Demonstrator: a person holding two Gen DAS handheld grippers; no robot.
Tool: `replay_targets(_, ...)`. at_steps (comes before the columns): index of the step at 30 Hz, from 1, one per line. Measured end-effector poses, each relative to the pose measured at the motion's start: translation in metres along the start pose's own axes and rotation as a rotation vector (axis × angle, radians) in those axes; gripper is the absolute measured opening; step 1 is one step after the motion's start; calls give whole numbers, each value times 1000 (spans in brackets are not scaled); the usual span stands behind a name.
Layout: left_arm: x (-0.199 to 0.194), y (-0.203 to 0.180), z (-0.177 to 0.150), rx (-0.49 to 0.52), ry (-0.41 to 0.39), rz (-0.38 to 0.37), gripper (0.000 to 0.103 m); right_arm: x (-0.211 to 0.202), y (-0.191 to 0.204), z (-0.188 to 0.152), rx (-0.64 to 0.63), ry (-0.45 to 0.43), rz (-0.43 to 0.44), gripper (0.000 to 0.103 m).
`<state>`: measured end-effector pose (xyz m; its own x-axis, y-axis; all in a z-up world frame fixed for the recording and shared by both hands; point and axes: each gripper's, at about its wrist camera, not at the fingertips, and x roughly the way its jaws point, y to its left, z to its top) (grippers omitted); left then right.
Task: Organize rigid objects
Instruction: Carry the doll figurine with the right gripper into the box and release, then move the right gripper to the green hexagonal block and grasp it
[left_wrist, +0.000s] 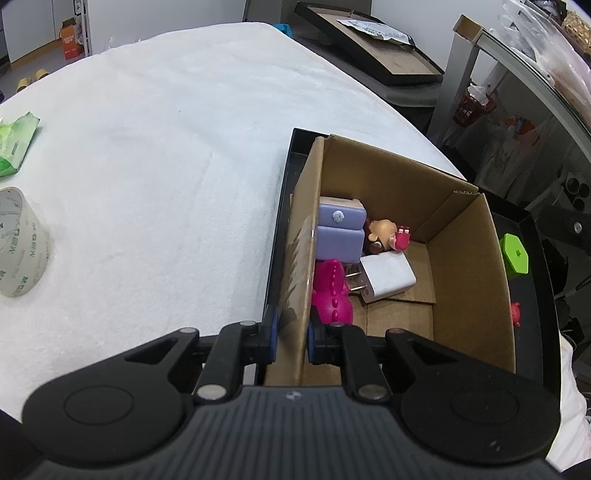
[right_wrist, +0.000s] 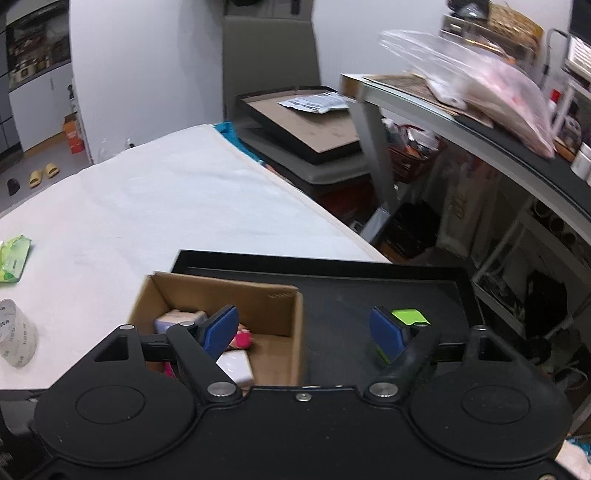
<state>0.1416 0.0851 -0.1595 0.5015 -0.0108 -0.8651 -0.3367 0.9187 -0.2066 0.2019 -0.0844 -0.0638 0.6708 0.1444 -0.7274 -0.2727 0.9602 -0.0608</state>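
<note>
A cardboard box stands in a black tray on the white-covered table. Inside lie a purple block, a pink toy, a white charger and a small figurine. My left gripper is shut on the box's left wall. A green hexagonal piece and a red piece lie in the tray right of the box. My right gripper is open and empty above the box and tray; the green piece shows behind its right finger.
A tape roll and a green packet lie on the table at the left; both also show in the right wrist view, roll, packet. Beyond the table's right edge stand shelves and another black tray.
</note>
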Motion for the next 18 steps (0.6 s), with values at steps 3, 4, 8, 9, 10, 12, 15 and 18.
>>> replay_targets(3, 0, -3, -1, 16, 6, 11, 14, -1, -13, -7, 21, 0, -13, 81)
replay_targets(4, 0, -4, -1, 21, 7, 15, 14, -1, -17, -9, 28, 1, -13, 81)
replay_targets(8, -3, -8, 0, 41, 2, 33, 14, -1, -29, -19, 47, -2, -17, 84)
replay_targets(9, -4, -10, 0, 49, 0, 40, 14, -1, -32, -22, 55, -2, -15, 84)
replay_targets(10, -5, -11, 0, 56, 0, 45, 14, 0, -35, -24, 62, -1, -11, 84)
replay_targets(12, -6, -12, -1, 68, 4, 57, 15, 1, -41, -28, 78, 1, -4, 85)
replay_targets(15, -6, -14, -1, 72, 17, 70, 15, 2, -50, -35, 105, -6, 9, 86)
replay_targets(18, -7, -16, -1, 78, 22, 87, 16, 3, -60, -40, 134, -13, 23, 87)
